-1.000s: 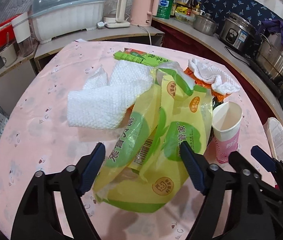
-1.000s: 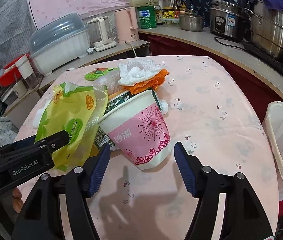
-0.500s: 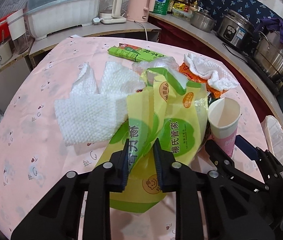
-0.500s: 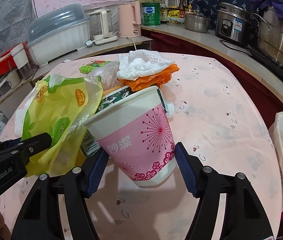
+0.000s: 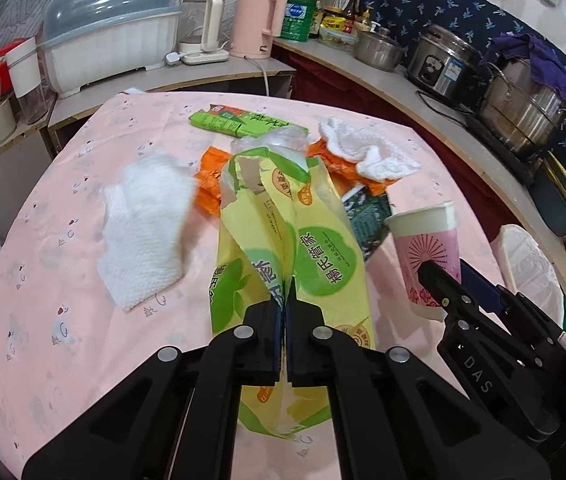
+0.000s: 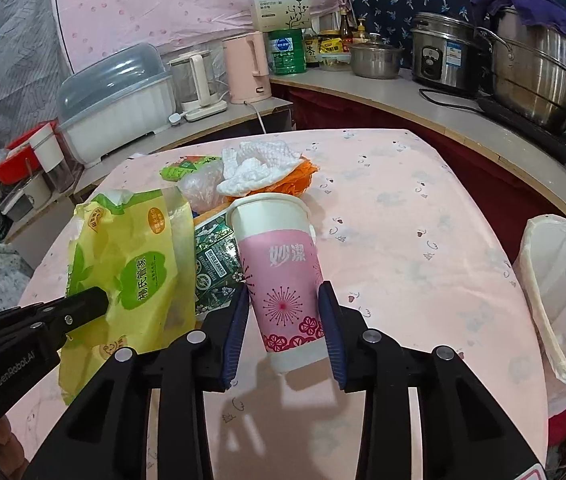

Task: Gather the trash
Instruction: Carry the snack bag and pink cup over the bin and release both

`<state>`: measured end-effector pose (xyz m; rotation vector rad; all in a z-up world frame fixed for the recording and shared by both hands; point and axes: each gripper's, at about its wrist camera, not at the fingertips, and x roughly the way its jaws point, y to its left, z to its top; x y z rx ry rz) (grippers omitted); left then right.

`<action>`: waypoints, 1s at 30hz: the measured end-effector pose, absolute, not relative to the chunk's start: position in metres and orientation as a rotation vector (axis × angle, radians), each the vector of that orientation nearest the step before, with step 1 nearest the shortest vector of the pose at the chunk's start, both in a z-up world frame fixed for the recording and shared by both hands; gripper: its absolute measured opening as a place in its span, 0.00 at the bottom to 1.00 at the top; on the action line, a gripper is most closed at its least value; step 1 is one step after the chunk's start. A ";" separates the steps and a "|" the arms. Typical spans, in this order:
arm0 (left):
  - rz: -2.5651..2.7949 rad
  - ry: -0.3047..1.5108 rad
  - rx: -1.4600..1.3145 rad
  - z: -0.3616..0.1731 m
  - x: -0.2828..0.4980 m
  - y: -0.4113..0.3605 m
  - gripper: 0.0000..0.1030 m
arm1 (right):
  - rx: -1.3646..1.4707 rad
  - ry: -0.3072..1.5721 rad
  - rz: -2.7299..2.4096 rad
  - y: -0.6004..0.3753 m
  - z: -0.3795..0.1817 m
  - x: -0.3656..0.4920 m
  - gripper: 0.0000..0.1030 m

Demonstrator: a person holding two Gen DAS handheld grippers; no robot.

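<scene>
The left gripper [image 5: 285, 300] is clamped tight on the yellow-green plastic bag [image 5: 283, 236], a fold of which is pinched between its two closed fingers, while the rest of the bag rises beyond the tips and hangs below them over the pink tablecloth [image 5: 63, 280]. In the right wrist view the same bag [image 6: 131, 268] is seen at the left, with the left gripper's black finger pressed into its side. The right gripper [image 6: 285, 312] is set around the lower half of the pink paper cup [image 6: 279, 264]; its jaws are closing, and the blue pads [image 6: 239, 328] are seen against both sides of the cup, which is tilted slightly. The cup stands just beside the bag, to its right. Beyond both, a dark green printed wrapper [image 6: 215, 260], an orange wrapper [image 5: 211, 180], a green packet [image 5: 239, 122] and a crumpled white tissue [image 5: 367, 152] lie clustered near the table's middle, and a flat white paper towel [image 5: 143, 232] lies to the left of the bag. A white-lined waste bin [image 6: 563, 296] is seen past the table's right edge.
</scene>
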<state>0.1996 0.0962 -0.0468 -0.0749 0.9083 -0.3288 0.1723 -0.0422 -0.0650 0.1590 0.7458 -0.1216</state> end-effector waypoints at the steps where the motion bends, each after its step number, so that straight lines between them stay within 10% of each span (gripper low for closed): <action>1: -0.336 0.904 -0.075 -0.044 0.197 0.094 0.00 | 0.163 0.736 -0.124 -0.044 -0.062 0.169 0.32; 30: -0.568 0.791 0.079 0.012 0.125 -0.051 0.00 | 0.307 0.526 -0.347 -0.175 0.006 0.054 0.32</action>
